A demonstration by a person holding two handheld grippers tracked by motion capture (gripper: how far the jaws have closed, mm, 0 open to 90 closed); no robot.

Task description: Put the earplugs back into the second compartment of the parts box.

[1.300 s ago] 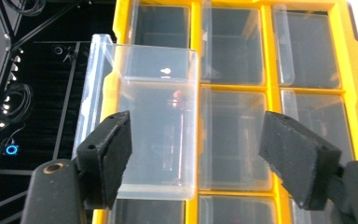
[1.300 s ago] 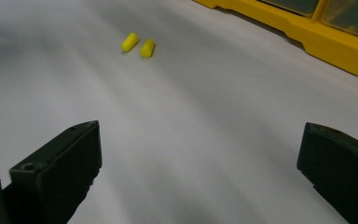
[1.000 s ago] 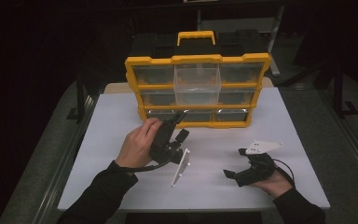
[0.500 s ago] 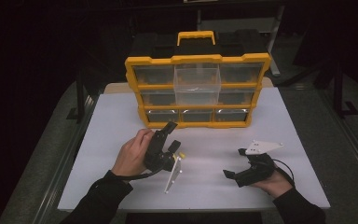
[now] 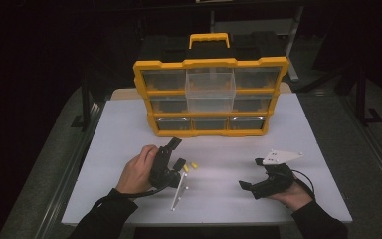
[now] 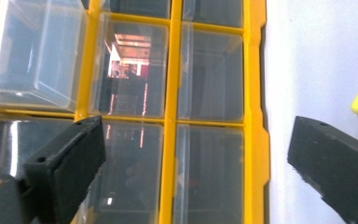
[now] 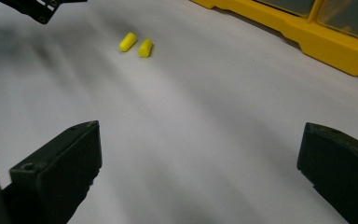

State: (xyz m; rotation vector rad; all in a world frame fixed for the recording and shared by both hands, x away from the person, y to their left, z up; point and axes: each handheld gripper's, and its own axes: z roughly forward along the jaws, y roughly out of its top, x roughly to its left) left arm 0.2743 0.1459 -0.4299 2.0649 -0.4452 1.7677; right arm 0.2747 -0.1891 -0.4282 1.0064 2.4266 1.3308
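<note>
My left gripper (image 5: 177,152) sat low over the white table (image 5: 318,149), held in my left hand (image 5: 138,169), just in front of the yellow organizer (image 5: 211,97). Its jaws had just been opening and stood spread wide, with nothing between them. In the left gripper view the jaws framed the organizer's clear drawers (image 6: 130,70), and a bit of yellow showed at the right edge of that view.

2 yellow earplugs (image 5: 191,166) lay side by side on the table, just beside the left gripper's lower jaw and apart from it. From the right gripper view they showed as 2 short yellow cylinders (image 7: 135,45), close to each other, whether touching I could not tell, well ahead of my right jaws.

My right gripper (image 5: 252,175) rested low at the table's near right side in my right hand (image 5: 293,194), its grey plate (image 5: 281,157) on top. Its jaws were spread wide over bare table, gripping nothing.

The organizer stood upright at the far middle of the table, handle up, 3 rows of drawers facing me. 1 clear drawer (image 5: 210,88) in the top middle stuck out toward me beyond the others. A white rod-like piece (image 5: 179,191) hung below the left gripper.
</note>
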